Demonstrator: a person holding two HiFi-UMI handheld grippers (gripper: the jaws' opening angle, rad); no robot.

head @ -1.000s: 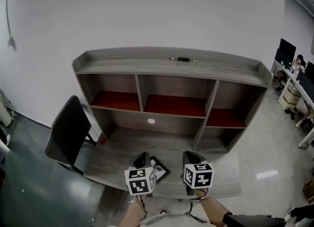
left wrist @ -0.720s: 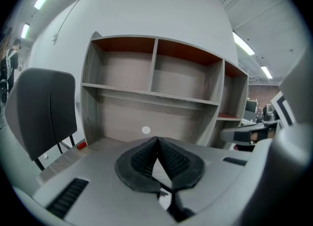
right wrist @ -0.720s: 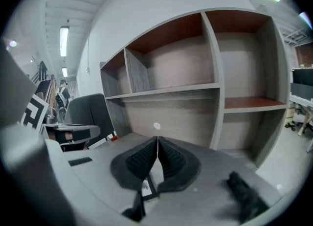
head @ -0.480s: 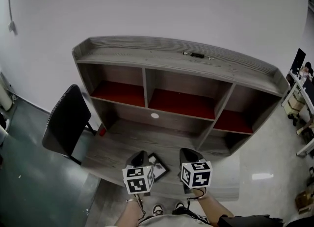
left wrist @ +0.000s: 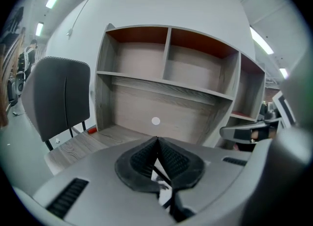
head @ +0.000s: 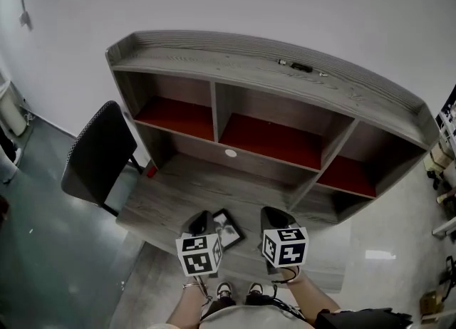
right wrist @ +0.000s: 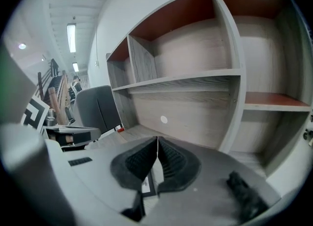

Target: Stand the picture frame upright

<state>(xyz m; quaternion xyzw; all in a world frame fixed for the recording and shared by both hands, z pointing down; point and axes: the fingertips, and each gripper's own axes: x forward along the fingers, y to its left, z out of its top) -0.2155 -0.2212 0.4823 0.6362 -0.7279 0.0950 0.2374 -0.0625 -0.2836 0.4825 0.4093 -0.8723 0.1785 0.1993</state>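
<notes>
The picture frame lies flat on the desk, just beside the left gripper, with the right gripper near its other side. Both grippers' jaws are pressed together, holding nothing.

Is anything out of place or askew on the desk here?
The frame lies flat on the desk, turned askew to its front edge, not standing. The left claw and right claw are shut, holding nothing. Nothing else stands out.
</notes>
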